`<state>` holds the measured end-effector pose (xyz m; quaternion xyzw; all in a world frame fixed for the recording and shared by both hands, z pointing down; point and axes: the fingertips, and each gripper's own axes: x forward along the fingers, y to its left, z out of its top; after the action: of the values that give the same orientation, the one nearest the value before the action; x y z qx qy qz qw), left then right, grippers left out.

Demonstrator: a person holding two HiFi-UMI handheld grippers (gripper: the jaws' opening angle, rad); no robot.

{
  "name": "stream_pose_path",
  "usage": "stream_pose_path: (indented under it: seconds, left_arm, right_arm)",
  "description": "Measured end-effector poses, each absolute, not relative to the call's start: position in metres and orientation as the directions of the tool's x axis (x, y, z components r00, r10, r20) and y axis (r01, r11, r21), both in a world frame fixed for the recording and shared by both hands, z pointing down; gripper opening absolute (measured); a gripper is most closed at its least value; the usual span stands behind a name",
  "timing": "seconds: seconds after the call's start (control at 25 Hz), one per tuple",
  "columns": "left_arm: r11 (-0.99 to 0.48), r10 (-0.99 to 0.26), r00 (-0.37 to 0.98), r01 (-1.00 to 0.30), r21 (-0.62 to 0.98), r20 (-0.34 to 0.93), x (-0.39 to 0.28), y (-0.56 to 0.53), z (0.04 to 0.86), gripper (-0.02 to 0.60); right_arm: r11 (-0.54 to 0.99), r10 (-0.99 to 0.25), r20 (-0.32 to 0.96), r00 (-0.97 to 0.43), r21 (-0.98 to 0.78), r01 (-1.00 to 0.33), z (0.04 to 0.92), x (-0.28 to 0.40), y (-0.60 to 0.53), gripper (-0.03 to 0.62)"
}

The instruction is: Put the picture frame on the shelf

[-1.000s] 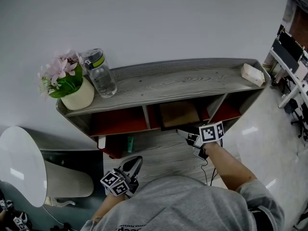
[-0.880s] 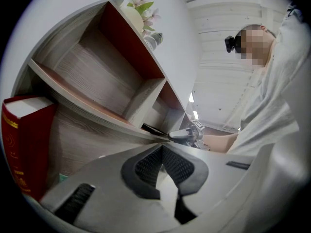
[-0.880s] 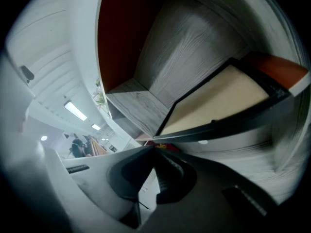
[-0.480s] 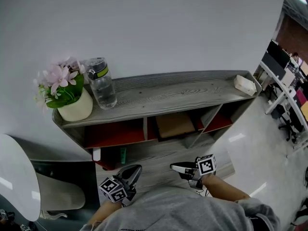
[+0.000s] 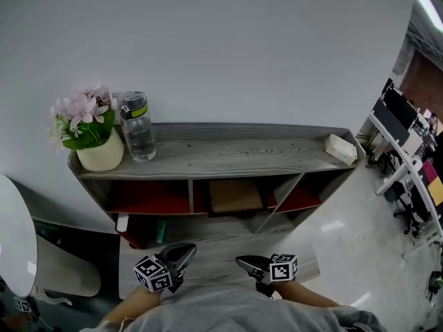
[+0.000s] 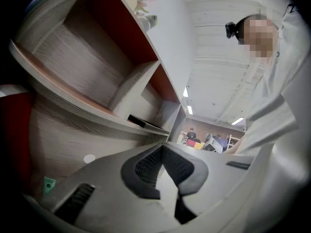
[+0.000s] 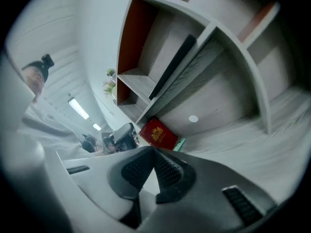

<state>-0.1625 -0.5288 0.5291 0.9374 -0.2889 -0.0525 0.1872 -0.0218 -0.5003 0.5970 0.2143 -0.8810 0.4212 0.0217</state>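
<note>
The picture frame (image 5: 235, 196), a flat brown panel, stands inside the middle compartment of the grey wooden shelf unit (image 5: 228, 151). In the right gripper view the frame (image 7: 172, 67) shows as a dark slanted edge leaning in that compartment. Both grippers hang low near my body, well in front of the shelf and apart from the frame. My left gripper (image 5: 181, 253) is shut with nothing in it, its pads (image 6: 146, 166) meeting at the tips. My right gripper (image 5: 243, 261) is also shut and holds nothing.
On the shelf's top stand a potted pink flower (image 5: 88, 131) and a clear bottle (image 5: 137, 126) at the left, and a pale block (image 5: 340, 149) at the right. A red box (image 5: 131, 230) and a green item (image 5: 160, 230) lie low at the left. Desks and chairs (image 5: 408, 151) stand far right.
My right gripper has drawn back from the middle compartment toward my body, and the frame stays in the shelf. The head view has pulled away from the shelf. The left gripper barely moved.
</note>
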Motion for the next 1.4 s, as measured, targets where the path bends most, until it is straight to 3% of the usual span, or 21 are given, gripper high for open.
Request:
stream_pose_path:
  seconds: [0.16, 0.36, 0.64, 1.08, 1.4]
  left_arm:
    - [-0.690, -0.655, 0.752, -0.636, 0.346, 0.074, -0.141, -0.528, 0.531, 0.011]
    - [-0.589, -0.738, 0.659, -0.735, 0.335, 0.145, -0.099, -0.522, 0.560, 0.011]
    - [-0.423, -0.788, 0.543, -0.820, 0.386, 0.290, -0.112, -0.505, 0.618, 0.011]
    - [-0.546, -0.686, 0.665, -0.739, 0.395, 0.297, -0.140, -0.472, 0.646, 0.011]
    - [-0.589, -0.647, 0.709, -0.699, 0.405, 0.280, -0.138, -0.465, 0.643, 0.011]
  right_arm:
    - [0.692, -0.394, 0.314, -0.863, -0.516, -0.504, 0.603, 0.020, -0.517, 0.008]
    - [0.785, -0.417, 0.385, -0.823, -0.304, -0.539, 0.614, 0.083, -0.534, 0.008]
    - [0.803, -0.374, 0.361, -0.854, -0.335, -0.493, 0.638, 0.077, -0.535, 0.006]
    - [0.716, -0.402, 0.441, -0.802, -0.394, -0.576, 0.674, 0.024, -0.493, 0.005]
    - [0.729, -0.409, 0.477, -0.777, -0.341, -0.593, 0.676, 0.007, -0.484, 0.005]
